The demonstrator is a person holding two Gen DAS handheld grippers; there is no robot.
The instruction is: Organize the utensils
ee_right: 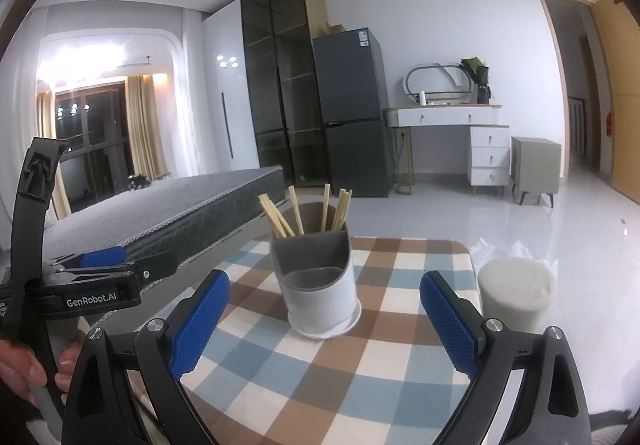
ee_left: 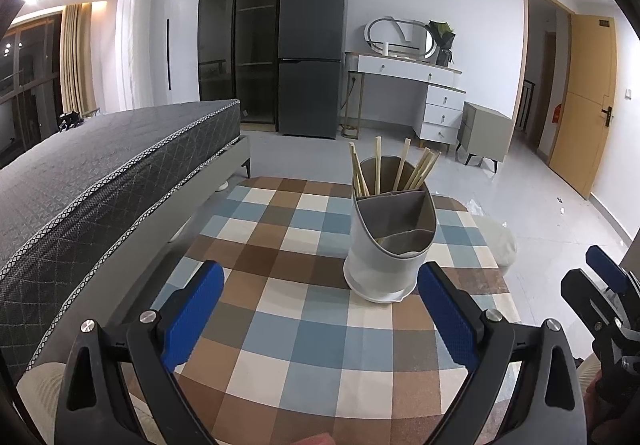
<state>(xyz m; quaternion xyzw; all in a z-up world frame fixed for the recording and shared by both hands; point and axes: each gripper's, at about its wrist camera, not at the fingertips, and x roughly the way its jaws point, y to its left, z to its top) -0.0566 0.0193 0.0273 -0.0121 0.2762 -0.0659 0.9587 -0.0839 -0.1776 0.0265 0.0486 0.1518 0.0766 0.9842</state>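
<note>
Chopsticks (ee_left: 384, 169) stand bundled in the rear compartment of the white holder (ee_left: 386, 245), straight ahead of the left gripper (ee_left: 320, 309) and just past its blue pads, a little toward its right finger. From the right gripper (ee_right: 324, 315) the same holder sits dead ahead between the fingers, with the sticks fanning up out of the back section and the two front sections looking empty, though I cannot see to their bottoms.

Both grippers are spread wide and carry nothing. They hover low over the checked tablecloth (ee_left: 288, 325), short of the holder and not touching it. No loose utensil shows on the cloth within either view.

So I judge the sorting to be at or near its end, or else paused between pieces. If more remains, the next move calls for finding a stray utensil outside these views. If the chopsticks are to be redistributed, a gripper must rise above the rim and close on a single stick near its top, without tipping the light holder. A pale stool (ee_right: 516, 293) stands just off the table, right of the right gripper.
</note>
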